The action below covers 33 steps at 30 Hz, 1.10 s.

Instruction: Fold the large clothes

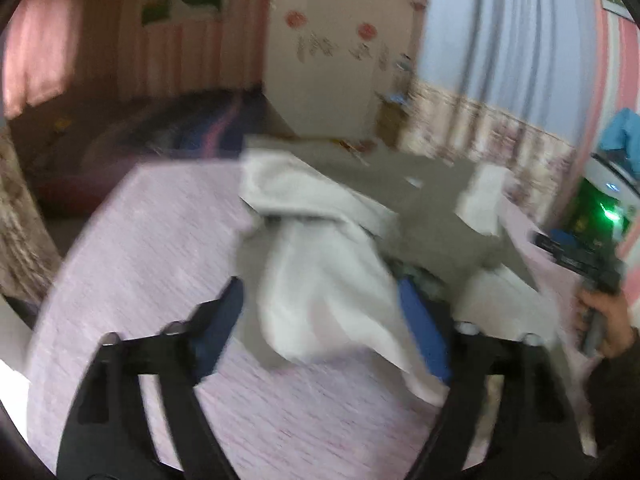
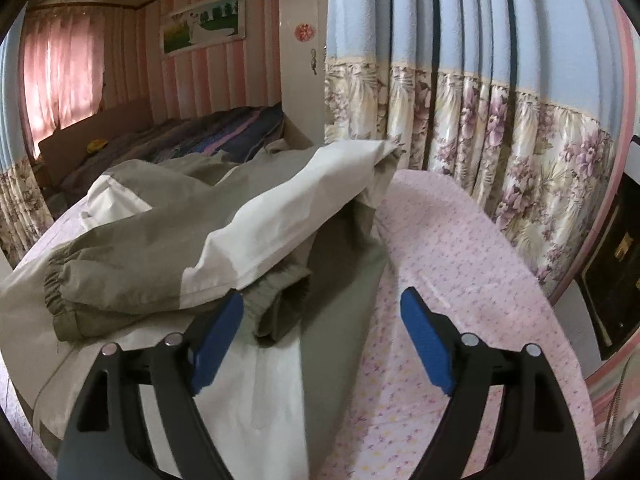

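One jacket [image 2: 224,216], grey-olive with white panels, is laid on a table covered by a pink patterned cloth [image 2: 460,264]. In the right wrist view two elastic cuffs are counted: one at the left [image 2: 60,292] and one nearer the centre [image 2: 280,300], the latter lying partly beneath a white-and-olive sleeve folded across the body. The jacket's lower part is cut off by the frame and hidden behind the fingers.

The right gripper [image 2: 320,320] is seen with jaws standing wide; its left blue pad [image 2: 218,344] lies over the jacket, its right pad over the bare cloth, and nothing is clamped.

In the left wrist view, which is heavily blurred, the jacket [image 1: 320,272] is made out as a bunched white and grey heap. The left gripper [image 1: 320,328] is spread wide, with white fabric draped between the pads; no pressing on it can be seen. Whether the fabric touches the right pad cannot be told. At the far right, one hand [image 1: 604,328] is seen holding the other gripper's handle.

Two curtains are counted behind: pink at left [image 2: 60,76], blue with a floral hem at right [image 2: 460,80].
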Available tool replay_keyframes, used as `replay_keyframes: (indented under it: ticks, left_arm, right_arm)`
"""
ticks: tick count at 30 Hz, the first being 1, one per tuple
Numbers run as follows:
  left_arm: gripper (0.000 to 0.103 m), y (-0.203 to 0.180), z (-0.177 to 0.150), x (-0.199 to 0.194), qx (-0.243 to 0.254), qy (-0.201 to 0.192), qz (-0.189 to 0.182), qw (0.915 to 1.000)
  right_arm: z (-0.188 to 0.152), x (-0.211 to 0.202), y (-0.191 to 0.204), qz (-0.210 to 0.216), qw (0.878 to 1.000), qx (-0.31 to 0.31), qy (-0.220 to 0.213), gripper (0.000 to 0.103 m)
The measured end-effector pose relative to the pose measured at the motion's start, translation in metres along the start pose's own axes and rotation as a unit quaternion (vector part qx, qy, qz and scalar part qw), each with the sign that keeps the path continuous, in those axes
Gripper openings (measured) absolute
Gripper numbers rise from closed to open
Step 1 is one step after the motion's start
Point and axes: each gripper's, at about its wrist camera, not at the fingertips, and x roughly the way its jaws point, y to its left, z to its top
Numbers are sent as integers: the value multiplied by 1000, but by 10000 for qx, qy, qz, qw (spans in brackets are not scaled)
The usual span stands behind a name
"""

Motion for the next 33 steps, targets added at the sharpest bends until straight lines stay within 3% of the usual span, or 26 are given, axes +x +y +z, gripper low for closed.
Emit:
replay_keyframes:
  ticks: [3,6,10,13,15,17,19,21,23,24,25,27,33]
  left_arm:
    - [91,23,15,30,114,-79,570,9983]
    - [92,49,18,76,166,132,905,9957]
    - [93,70,16,134,201,600,973,9932]
    - [93,76,17,170,26,1030,789,9915]
    - [93,73,17,189,15,1329,546,9896]
    - [93,69,16,201,-28,1532,401,9874]
    - [92,66,13,213,-95,1761,61,9843]
    - [89,64,11,215,-166,1796,10,9836]
    - [62,57,10,211,-53,1725,-54,9850]
    - [20,51,11,208,5,1690,-135,9855]
    - [10,44,11,207,60,1734,-212,9846]
    - [0,34,10,198,180,1622,-188,9864]
    - [0,23,5,117,-36,1063,-549,9928]
  right_arm:
    - [2,6,-10,-133,9999,57,56,84]
    - [-1,25,-25,-254,9989,185,360,84]
    - [-4,60,-38,-390,9963,80,762,84]
    - [-4,89,-41,-408,9931,22,1098,83]
    - [-5,100,-42,-199,9920,114,1239,73]
    - [-5,110,-38,99,9907,166,1349,34]
    - [-4,113,-28,224,9908,41,1336,23]
    - [-4,115,-23,270,9910,-54,1312,14]
    - [-3,116,-22,303,9915,-56,1264,10]
    - [-3,115,-22,300,9920,-63,1228,8]
    - [-1,113,-23,284,9930,-60,1146,7]
    - [3,110,-26,201,9949,-24,987,5]
    - [27,91,-50,-373,9983,-32,450,1]
